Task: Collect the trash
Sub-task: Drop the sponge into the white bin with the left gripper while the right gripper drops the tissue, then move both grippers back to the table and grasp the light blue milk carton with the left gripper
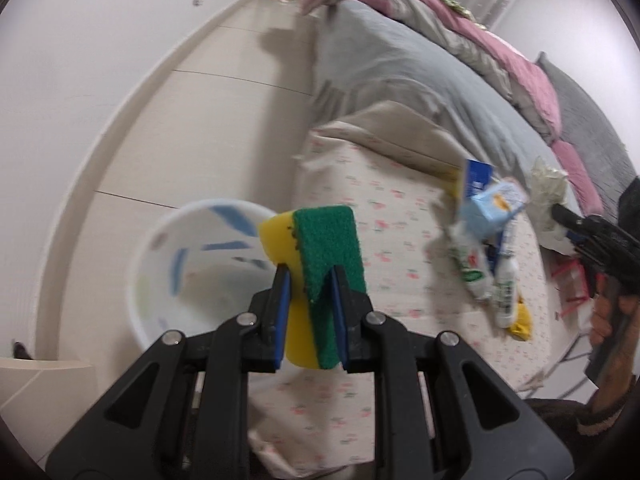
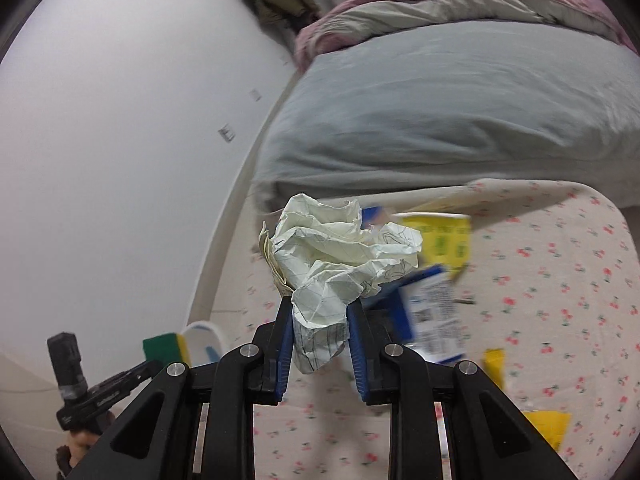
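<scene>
My left gripper (image 1: 310, 276) is shut on a yellow sponge with a green scouring face (image 1: 320, 248), held above the edge of the flowered bed, just right of a white plastic bin (image 1: 160, 264) on the floor. My right gripper (image 2: 318, 304) is shut on a crumpled ball of lined paper (image 2: 340, 252), lifted over the bed. In the left wrist view the right gripper (image 1: 560, 212) shows at the far right with the paper (image 1: 548, 184). In the right wrist view the left gripper (image 2: 154, 366) with the sponge (image 2: 164, 346) sits low left beside the bin (image 2: 204, 340).
More trash lies on the flowered sheet (image 1: 380, 208): a pale blue carton (image 1: 496, 204), white tubes (image 1: 472, 264), a blue-and-white box (image 2: 432, 316), yellow wrappers (image 2: 444, 236). A grey duvet (image 1: 400, 64) and pink blanket (image 1: 520, 60) cover the bed beyond. The white wall (image 1: 80, 60) runs along the left.
</scene>
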Tool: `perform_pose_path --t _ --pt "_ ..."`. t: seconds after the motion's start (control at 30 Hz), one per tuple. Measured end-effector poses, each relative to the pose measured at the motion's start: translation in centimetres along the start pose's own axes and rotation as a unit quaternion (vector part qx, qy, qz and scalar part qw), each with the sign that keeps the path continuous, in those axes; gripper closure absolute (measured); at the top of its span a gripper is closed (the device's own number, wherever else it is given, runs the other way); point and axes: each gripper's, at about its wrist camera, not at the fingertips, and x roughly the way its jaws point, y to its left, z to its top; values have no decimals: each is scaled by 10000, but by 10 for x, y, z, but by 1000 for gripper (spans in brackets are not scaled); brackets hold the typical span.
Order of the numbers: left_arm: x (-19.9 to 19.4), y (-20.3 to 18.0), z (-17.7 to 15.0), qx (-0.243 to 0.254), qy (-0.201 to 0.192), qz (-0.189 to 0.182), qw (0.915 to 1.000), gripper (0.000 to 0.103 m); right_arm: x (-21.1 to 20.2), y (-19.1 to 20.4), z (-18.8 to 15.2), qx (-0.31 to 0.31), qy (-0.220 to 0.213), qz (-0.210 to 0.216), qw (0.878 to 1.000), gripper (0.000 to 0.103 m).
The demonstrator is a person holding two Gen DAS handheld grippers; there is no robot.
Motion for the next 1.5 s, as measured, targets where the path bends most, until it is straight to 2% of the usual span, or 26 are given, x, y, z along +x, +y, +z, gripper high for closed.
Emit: perform_pose_path --t 0.13,0.37,0.43,0.47,0.5,0.57,0.7,1.0,1.03,1.07,1.1,1.17,1.3,1.5 --pt "6 25 0 -44 -55 316 9995 81 25 54 -13 -474 267 241 9982 77" --pt "26 54 -5 -205 141 379 9990 79 88 138 -51 -1378 1025 385 9844 77" --pt "29 56 -6 -218 216 420 9986 74 105 156 -63 -1636 1225 377 9782 77" --pt "30 57 -7 -201 228 455 9985 66 113 165 -69 -1756 1317 376 9749 77" --pt "28 58 -8 -175 216 514 9983 49 119 171 -73 -1835 1381 375 9726 77" --pt "23 59 -10 -155 143 758 9969 27 127 186 -80 -1939 1494 390 9688 77" --pt "19 73 -14 -273 213 947 9949 25 143 201 -90 -2056 1671 397 9635 76" --pt "10 97 -24 -581 313 1033 9925 19 168 202 -103 -2162 1949 425 9557 74" --pt "9 98 -24 -604 308 1038 9923 19 171 204 -103 -2188 1989 454 9542 72" --pt "8 100 -25 -631 303 1041 9921 18 173 206 -104 -2189 2013 482 9535 63" --pt "7 101 -25 -647 299 1038 9920 18 175 207 -104 -2169 2015 484 9540 45" --pt "6 101 -25 -664 285 1028 9921 17 175 208 -102 -2143 1933 478 9562 31" --pt "2 101 -24 -671 226 1027 9922 16 171 208 -98 -2081 1816 601 9592 31" --pt "-2 97 -22 -697 139 952 9929 15 156 200 -93 -2043 1690 518 9628 31"
